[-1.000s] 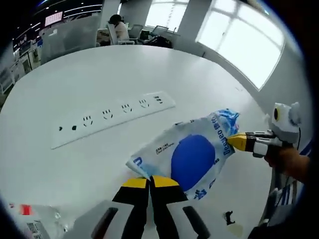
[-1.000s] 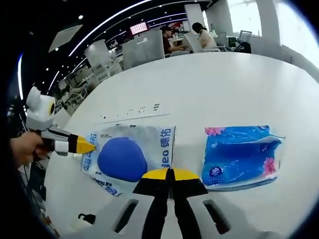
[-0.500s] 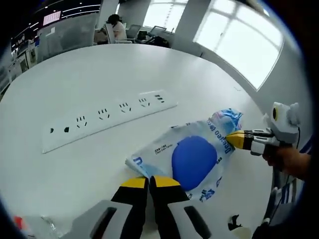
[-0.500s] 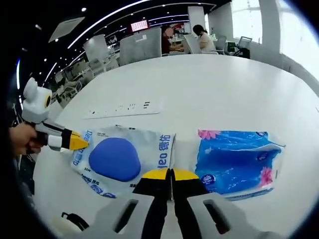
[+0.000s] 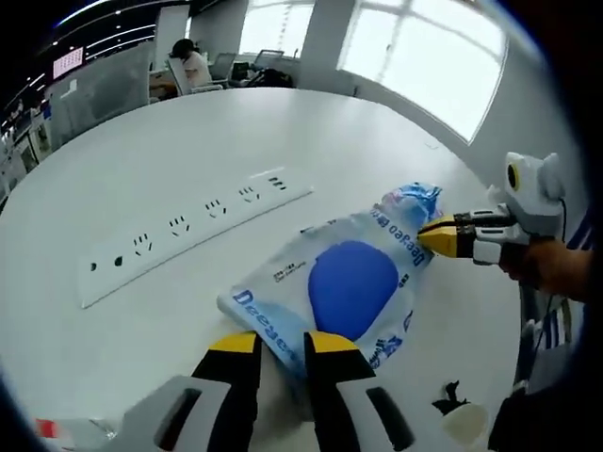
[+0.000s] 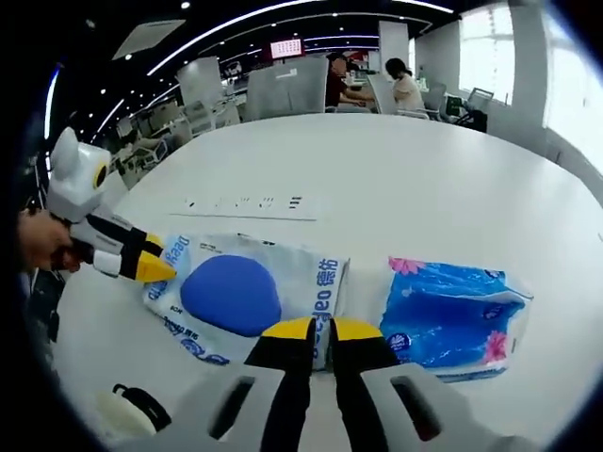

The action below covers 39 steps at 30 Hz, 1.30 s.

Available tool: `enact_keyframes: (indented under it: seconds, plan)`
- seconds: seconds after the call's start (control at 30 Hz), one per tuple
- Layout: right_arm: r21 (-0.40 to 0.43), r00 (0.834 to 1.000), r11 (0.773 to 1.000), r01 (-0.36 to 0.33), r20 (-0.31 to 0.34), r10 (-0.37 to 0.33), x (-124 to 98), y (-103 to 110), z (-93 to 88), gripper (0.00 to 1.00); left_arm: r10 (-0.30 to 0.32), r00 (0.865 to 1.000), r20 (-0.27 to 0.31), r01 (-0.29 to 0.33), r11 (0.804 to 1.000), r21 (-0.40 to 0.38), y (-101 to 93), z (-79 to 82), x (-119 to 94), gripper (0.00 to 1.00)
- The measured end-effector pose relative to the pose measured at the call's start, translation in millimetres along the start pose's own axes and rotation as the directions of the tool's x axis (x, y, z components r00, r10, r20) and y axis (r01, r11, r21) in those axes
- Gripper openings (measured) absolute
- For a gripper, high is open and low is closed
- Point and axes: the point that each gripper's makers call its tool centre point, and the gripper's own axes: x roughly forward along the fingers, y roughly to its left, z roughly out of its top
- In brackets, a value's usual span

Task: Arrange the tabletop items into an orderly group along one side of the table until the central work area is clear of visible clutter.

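Observation:
A white tissue pack with a blue oval [image 5: 353, 282] [image 6: 236, 294] lies flat on the white table [image 5: 283, 132], stretched between my two grippers. My left gripper [image 5: 283, 345] stands at its near end with the jaws slightly apart and the pack's edge lying between them; in the right gripper view it [image 6: 158, 268] touches the pack's left end. My right gripper [image 6: 322, 330] is shut on the pack's opposite edge, and in the left gripper view it [image 5: 431, 235] pinches the far end. A blue tissue pack with pink flowers [image 6: 452, 320] [image 5: 415, 200] lies just beyond.
A long white socket strip [image 5: 188, 231] [image 6: 250, 202] is set in the table past the packs. A small black clip and a cream round object [image 5: 457, 419] [image 6: 132, 414] sit near the table edge. A red-labelled item [image 5: 47, 430] lies at the lower left. People sit at desks behind.
My left gripper's jaws, pressed together before, now stand slightly apart at the white pack's edge. Both views have shifted a little; the packs look unmoved.

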Motion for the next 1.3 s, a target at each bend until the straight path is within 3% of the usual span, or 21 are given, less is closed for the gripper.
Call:
enact_keyframes:
  seconds: [0.27, 0.37, 0.5, 0.77, 0.97, 1.3]
  plan:
    - [-0.004, 0.999, 0.999, -0.044, 0.023, 0.044, -22.5, 15.1, -1.4, 0.21, 0.009, 0.999, 0.031, -0.009, 1.0, 0.005, -11.1, -4.9, -16.8, 0.28]
    - [-0.002, 0.998, 0.998, -0.055, 0.037, 0.055, -30.8, 17.9, -2.6, 0.26, -0.013, 0.999, 0.03, 0.014, 1.0, -0.01, -13.9, -9.4, -16.4, 0.32]
    - [0.006, 0.998, 0.998, -0.058, 0.035, 0.058, -42.1, 21.4, -8.4, 0.26, -0.018, 1.0, 0.02, 0.018, 1.0, -0.004, -15.1, -17.9, -15.6, 0.31]
    - [0.011, 0.998, 0.999, -0.053, 0.038, 0.053, -58.5, 16.5, -16.5, 0.26, -0.012, 1.0, 0.017, 0.012, 1.0, 0.01, -13.1, -10.4, -11.1, 0.32]
    - [0.018, 0.998, 0.998, -0.058, 0.037, 0.058, -58.8, 15.6, -18.1, 0.27, -0.016, 1.0, 0.009, 0.015, 0.999, 0.035, -10.3, -2.7, -6.3, 0.32]
    - [0.004, 0.996, 0.997, -0.078, 0.048, 0.078, -53.6, 18.6, -12.7, 0.3, 0.005, 0.999, -0.053, 0.0, 0.997, 0.082, 0.4, -7.5, 4.0, 0.37]
